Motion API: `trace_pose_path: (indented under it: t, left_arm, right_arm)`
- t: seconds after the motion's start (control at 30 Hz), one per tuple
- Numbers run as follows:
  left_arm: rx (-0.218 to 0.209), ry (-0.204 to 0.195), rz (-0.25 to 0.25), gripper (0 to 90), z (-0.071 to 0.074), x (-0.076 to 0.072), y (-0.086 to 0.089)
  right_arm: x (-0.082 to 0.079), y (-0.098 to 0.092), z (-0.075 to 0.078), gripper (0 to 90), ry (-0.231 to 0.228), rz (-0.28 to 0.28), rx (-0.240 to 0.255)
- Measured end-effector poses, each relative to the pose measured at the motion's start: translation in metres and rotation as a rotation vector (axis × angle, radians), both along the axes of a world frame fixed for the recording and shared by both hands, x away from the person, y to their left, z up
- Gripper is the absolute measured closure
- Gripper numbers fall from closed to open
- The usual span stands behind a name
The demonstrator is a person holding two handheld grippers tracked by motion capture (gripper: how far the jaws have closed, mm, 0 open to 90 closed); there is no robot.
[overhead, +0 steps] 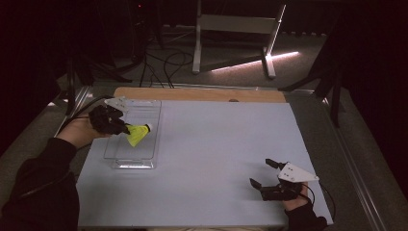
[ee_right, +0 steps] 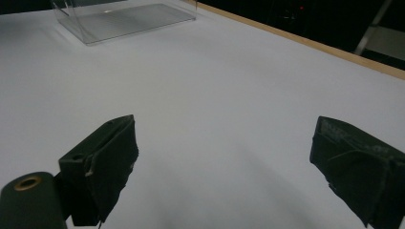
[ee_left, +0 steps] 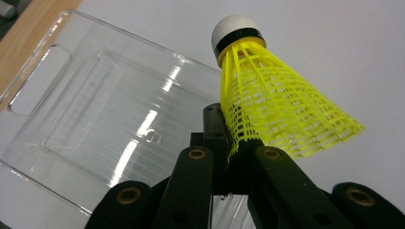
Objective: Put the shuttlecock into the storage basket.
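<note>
Left claw (ee_left: 229, 157) pinches yellow shuttlecock (ee_left: 272, 109) by its skirt over clear tray (ee_left: 95, 105); lower inside walls before releasing. Right claw (ee_right: 224, 162) wide, empty.

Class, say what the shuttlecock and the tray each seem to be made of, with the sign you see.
Shuttlecock: yellow skirt looks like moulded plastic, a glossy open lattice; the white cap may be foam or cork, matt.
Tray: clear hard plastic, probably acrylic; see-through, with bright glare streaks.
</note>
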State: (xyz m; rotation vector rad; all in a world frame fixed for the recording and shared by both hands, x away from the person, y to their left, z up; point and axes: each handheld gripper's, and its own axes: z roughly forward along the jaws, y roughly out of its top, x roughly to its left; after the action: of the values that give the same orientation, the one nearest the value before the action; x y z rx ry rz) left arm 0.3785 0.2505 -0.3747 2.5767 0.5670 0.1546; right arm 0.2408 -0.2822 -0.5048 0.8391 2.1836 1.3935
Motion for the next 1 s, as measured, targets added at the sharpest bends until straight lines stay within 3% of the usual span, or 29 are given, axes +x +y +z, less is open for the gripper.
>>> trace_pose_path:
  t: [0.1,0.17,0.23,0.3,0.73,0.93,1.0]
  left_arm:
    - [-0.027,0.001,-0.064,90.0,-0.004,0.001,0.003]
    - [-0.011,-0.002,-0.078,90.0,-0.007,0.003,0.004]
    - [-0.021,0.004,-0.097,90.0,-0.008,0.005,0.006]
    - [-0.02,0.006,-0.14,90.0,-0.009,0.006,0.006]
    - [-0.03,0.012,-0.231,90.0,-0.018,0.013,0.018]
    - [-0.007,0.027,-0.254,90.0,-0.021,0.015,0.021]
    - [0.001,0.028,-0.285,90.0,-0.023,0.015,0.022]
  right_arm:
    - [0.0,0.0,0.0,8.8,0.002,0.0,0.001]
    - [0.0,0.0,0.0,8.7,0.001,0.001,0.0]
    - [0.0,0.0,0.0,8.7,0.002,0.001,0.001]
    - [0.0,0.0,0.0,8.7,0.002,0.003,0.001]
    - [0.0,0.0,0.0,8.7,0.005,0.008,0.004]
    - [0.0,0.0,-0.001,8.7,0.007,0.01,0.003]
    - [0.001,0.0,-0.001,8.7,0.007,0.011,0.004]
